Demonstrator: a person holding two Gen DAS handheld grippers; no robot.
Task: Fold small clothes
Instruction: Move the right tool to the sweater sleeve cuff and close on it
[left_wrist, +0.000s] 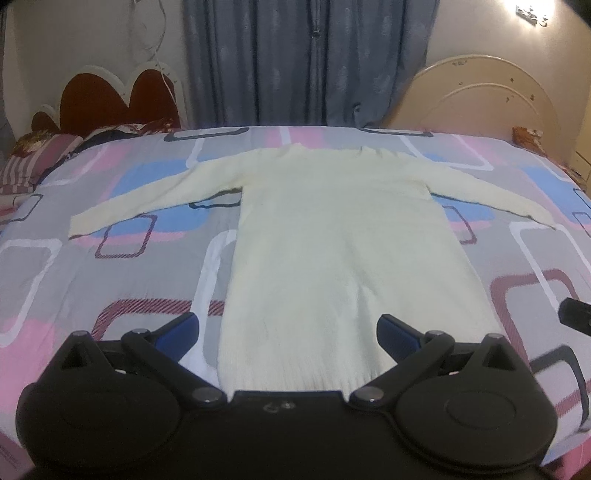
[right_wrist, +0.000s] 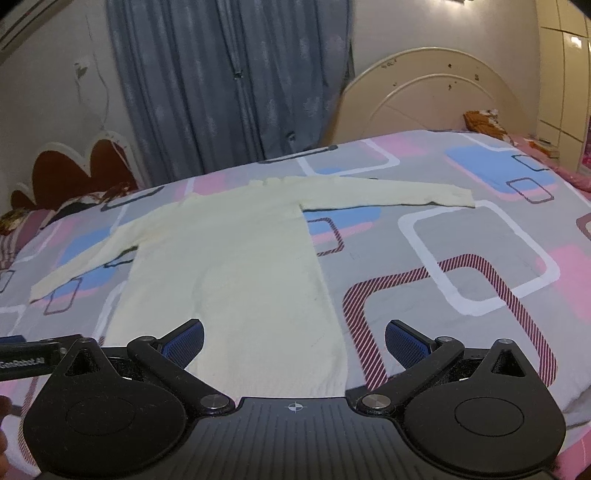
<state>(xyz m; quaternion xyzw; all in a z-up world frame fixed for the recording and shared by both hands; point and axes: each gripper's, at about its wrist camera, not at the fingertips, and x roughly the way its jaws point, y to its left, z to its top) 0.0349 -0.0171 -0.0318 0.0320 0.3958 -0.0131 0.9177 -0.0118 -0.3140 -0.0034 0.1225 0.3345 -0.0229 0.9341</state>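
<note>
Left wrist view: a cream sweater (left_wrist: 325, 236) is laid flat on the patterned bedspread (left_wrist: 517, 258), sleeves spread wide, hem nearest the camera; the left gripper (left_wrist: 288, 332) is held just above the hem, jaws wide apart, nothing clamped; the right gripper (right_wrist: 294, 341) is poised over the hem's right corner, likewise spread and empty; grey curtains (right_wrist: 229, 81) are seen behind.

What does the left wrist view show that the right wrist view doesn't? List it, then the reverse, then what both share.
Only the left wrist view: the sweater's hem reaching the left hand-held gripper, and both sleeves at full spread.

Only the right wrist view: cupboard doors at far right, and the right hand-held gripper.

Both: the cream sweater lying flat on the patterned bedsheet, the blue curtain, and open jaws holding nothing.
</note>
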